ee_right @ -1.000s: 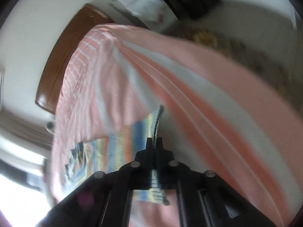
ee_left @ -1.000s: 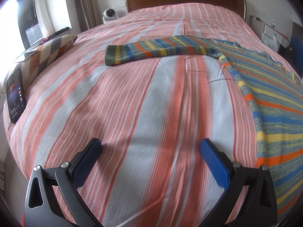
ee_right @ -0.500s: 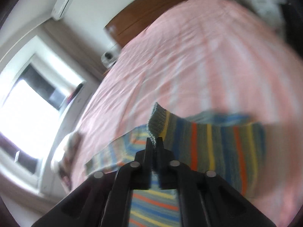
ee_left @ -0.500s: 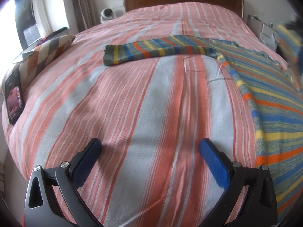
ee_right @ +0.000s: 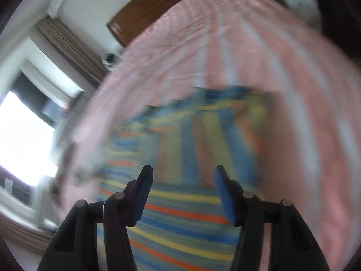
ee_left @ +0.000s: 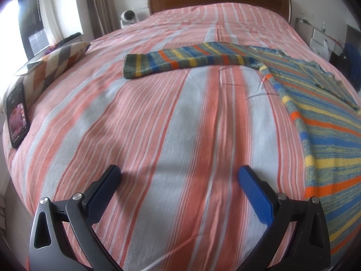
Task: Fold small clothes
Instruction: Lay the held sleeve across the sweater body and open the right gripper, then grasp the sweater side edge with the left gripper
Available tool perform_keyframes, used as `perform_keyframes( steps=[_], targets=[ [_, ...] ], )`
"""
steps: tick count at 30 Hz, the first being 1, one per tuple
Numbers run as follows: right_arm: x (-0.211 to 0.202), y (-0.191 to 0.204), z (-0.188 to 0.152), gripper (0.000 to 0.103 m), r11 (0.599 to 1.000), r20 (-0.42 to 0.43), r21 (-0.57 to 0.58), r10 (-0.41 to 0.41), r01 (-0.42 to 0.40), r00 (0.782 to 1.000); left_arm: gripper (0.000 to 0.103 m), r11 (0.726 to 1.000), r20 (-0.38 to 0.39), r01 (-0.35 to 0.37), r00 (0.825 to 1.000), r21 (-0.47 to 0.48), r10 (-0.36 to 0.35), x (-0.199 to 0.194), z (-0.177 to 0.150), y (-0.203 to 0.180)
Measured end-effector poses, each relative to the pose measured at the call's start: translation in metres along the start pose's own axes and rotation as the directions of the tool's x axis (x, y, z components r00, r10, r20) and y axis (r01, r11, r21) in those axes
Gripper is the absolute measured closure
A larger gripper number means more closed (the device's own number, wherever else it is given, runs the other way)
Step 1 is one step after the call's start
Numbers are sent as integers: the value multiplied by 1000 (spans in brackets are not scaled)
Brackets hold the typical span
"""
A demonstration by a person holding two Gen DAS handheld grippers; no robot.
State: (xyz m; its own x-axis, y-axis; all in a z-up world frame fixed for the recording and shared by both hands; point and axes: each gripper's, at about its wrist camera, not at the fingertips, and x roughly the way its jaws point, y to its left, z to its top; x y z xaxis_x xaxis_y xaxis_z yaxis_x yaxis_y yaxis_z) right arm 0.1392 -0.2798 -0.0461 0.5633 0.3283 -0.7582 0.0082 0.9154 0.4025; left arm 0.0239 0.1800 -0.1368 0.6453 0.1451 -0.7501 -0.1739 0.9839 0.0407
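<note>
Multicolour striped knit sweater [ee_left: 315,103] flat on pink-striped bed [ee_left: 158,124], 2 o'clock; left gripper [ee_left: 178,179] and right gripper [ee_right: 182,174] fingers spread, empty.

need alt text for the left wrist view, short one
A multicoloured striped sweater lies flat on a bed with a pink and grey striped cover, one sleeve stretched out to the left. In the foreground the open left gripper hangs over bare cover, holding nothing. A phone leans against a pillow at the left edge.
</note>
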Motion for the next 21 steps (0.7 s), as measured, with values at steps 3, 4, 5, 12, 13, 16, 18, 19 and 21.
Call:
perform_keyframes(
  steps=[3,4,5,12,13,16,18,19,21],
  targets=[
    [-18,-44,-38,47,985,26,-42,-165,166,986,0,1000,4,-4,1000,0,4,0,0,0],
    [-25,-56,-47,47,981,32,-36,-191,192,981,0,1000,5,-6,1000,-1,6,0,-1,0],
    [-30,-66,-55,47,977,41,-26,-213,214,976,0,1000,6,-7,1000,0,7,0,0,1],
    [-78,-103,-111,35,931,196,-28,-353,365,915,0,1000,9,-10,1000,0,10,0,-1,0],
    [-78,-106,-115,32,921,220,-34,-372,389,902,0,1000,10,-12,1000,1,12,0,-1,0],
    [-71,-122,-123,31,928,224,3,-363,371,905,0,1000,9,-10,1000,0,10,0,-1,0],
    [-70,-129,-128,27,939,240,17,-339,345,910,0,1000,10,-11,1000,0,11,0,0,0],
    [-69,-132,-128,23,947,242,19,-316,322,917,0,1000,10,-11,1000,0,11,0,0,0],
    [-68,-136,-129,22,956,242,20,-288,293,926,0,1000,10,-11,1000,0,11,0,0,0]
  ],
)
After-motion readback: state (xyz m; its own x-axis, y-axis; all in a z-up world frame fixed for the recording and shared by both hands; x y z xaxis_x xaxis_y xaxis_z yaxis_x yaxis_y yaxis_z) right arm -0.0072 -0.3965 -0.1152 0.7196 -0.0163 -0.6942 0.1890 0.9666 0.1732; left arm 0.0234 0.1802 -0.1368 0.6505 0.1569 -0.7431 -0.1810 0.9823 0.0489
